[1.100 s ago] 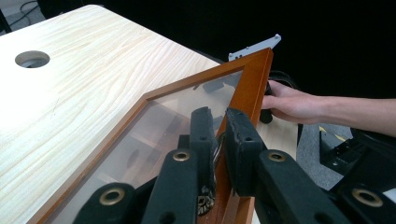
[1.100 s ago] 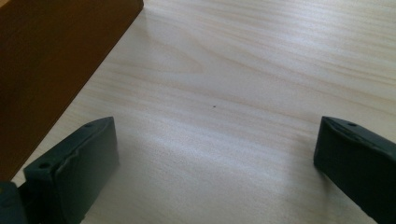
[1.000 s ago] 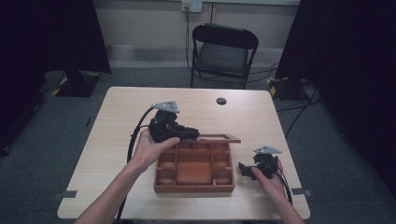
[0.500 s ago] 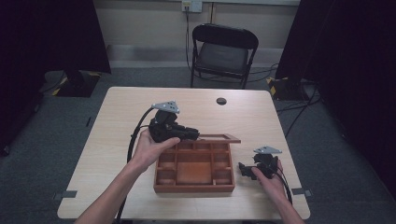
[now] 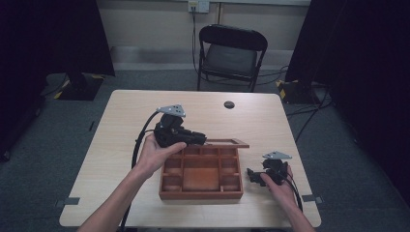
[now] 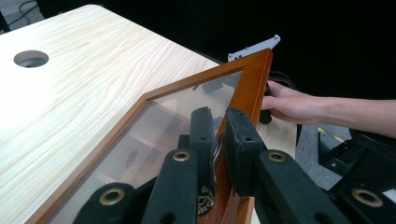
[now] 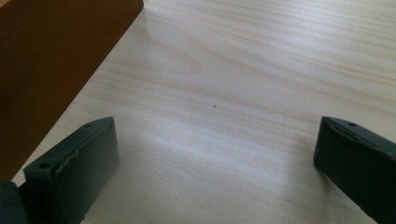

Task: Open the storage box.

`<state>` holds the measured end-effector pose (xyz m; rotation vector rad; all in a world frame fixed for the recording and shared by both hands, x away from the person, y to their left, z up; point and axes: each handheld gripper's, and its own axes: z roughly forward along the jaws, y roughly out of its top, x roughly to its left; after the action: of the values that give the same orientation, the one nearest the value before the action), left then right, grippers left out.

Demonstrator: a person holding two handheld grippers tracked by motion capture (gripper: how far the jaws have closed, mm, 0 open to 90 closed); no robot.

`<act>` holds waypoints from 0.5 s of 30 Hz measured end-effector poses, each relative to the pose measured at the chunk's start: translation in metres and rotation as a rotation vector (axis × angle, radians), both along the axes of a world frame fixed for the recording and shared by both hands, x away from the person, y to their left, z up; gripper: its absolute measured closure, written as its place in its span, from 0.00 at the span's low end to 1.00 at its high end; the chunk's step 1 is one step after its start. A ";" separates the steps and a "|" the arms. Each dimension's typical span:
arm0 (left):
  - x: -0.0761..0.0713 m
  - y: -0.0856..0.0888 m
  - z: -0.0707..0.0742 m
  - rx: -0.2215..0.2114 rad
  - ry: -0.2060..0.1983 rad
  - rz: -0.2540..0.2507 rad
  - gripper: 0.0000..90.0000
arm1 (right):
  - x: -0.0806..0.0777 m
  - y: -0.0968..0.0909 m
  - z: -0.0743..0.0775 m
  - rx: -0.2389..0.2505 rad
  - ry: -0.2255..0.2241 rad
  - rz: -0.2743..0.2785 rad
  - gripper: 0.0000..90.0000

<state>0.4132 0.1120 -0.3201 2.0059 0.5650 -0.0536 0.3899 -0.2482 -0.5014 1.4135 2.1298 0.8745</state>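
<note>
The wooden compartment box [image 5: 201, 175] sits on the table [image 5: 121, 116] toward its near edge, slightly right of centre, with its base flat on the surface. Its glass-paned lid [image 5: 227, 142] is raised along the far edge of the box, so that the compartments lie open to the high view; as far as can be seen they are empty. The left gripper [image 5: 191, 138] is at the far left corner of the box, and its jaws are clamped on the lid's wooden frame [image 6: 250, 88]: in the left gripper view the two pads [image 6: 202, 135] stand close together with the frame edge and pane pinched between them. The right gripper [image 5: 255, 176] rests on the table just beside the right wall of the box, near the table's near right corner (its jaws stand wide apart over bare wood, holding nothing, with the box wall [image 7: 51, 60] at the left of its own view). Judged from this arrangement, the lid is in mid-swing or held part open. What is left appears to be either carrying the lid fully back or lowering it shut; the pictures do not settle which. No loose item to load lies on the table; a round cable hole [image 5: 229, 104] lies near the far edge.
</note>
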 end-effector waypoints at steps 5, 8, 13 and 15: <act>0.000 0.000 0.000 0.003 0.000 0.000 0.91 | 0.000 0.000 0.000 0.000 0.000 0.000 0.00; 0.000 0.000 0.000 0.002 0.000 0.002 0.91 | 0.000 0.000 0.000 0.000 0.000 0.000 0.00; -0.001 -0.001 0.000 0.001 0.001 0.005 0.91 | 0.000 0.000 0.000 0.000 0.000 0.000 0.00; 0.000 -0.001 0.000 0.000 0.000 0.006 0.91 | 0.000 0.000 0.000 0.000 0.000 0.000 0.00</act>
<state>0.4127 0.1112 -0.3198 2.0041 0.5716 -0.0499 0.3899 -0.2482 -0.5014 1.4130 2.1296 0.8748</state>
